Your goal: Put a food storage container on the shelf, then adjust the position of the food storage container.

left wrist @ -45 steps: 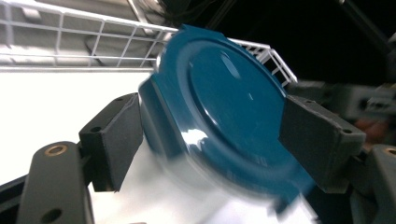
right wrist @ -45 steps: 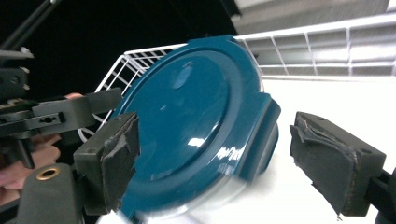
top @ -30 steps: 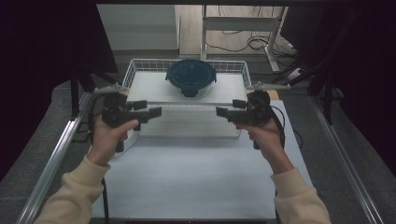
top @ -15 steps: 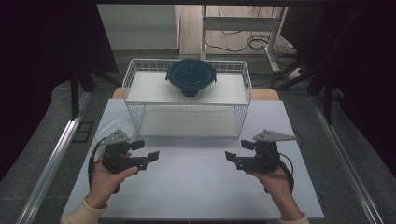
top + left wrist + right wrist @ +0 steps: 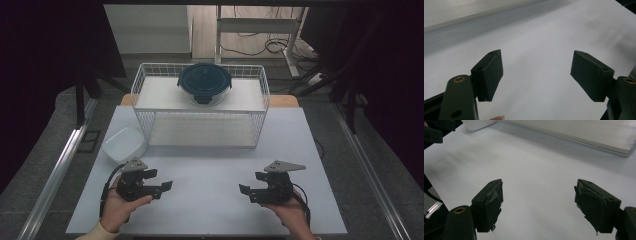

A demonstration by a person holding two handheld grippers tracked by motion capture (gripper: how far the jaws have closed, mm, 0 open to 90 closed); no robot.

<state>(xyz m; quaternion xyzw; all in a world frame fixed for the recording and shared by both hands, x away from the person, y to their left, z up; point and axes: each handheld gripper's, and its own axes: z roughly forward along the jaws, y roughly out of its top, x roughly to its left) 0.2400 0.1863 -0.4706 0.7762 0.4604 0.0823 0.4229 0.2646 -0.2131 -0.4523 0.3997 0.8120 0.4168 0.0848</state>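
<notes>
A round dark blue lidded container (image 5: 204,82) sits on the upper shelf of a white wire rack (image 5: 142,80) at the back of the white table (image 5: 210,165). A white square tub (image 5: 124,143) rests on the table by the rack's left front corner. My left gripper (image 5: 167,186) is low over the table's near left, jaws pointing right; in the left gripper view (image 5: 537,53) they stand open over bare table. My right gripper (image 5: 243,190) mirrors it at the near right, jaws pointing left, open with nothing between them (image 5: 539,182).
The rack's lower shelf (image 5: 586,132) crosses the top of the right gripper view, with the white tub (image 5: 477,123) at the upper left. Metal rails (image 5: 60,165) run along both sides of the table. Between the two grippers lies bare tabletop.
Both hands have come down and back from beside the rack's front to low over the near part of the table. The jaws of both grippers stay open and hold nothing.
</notes>
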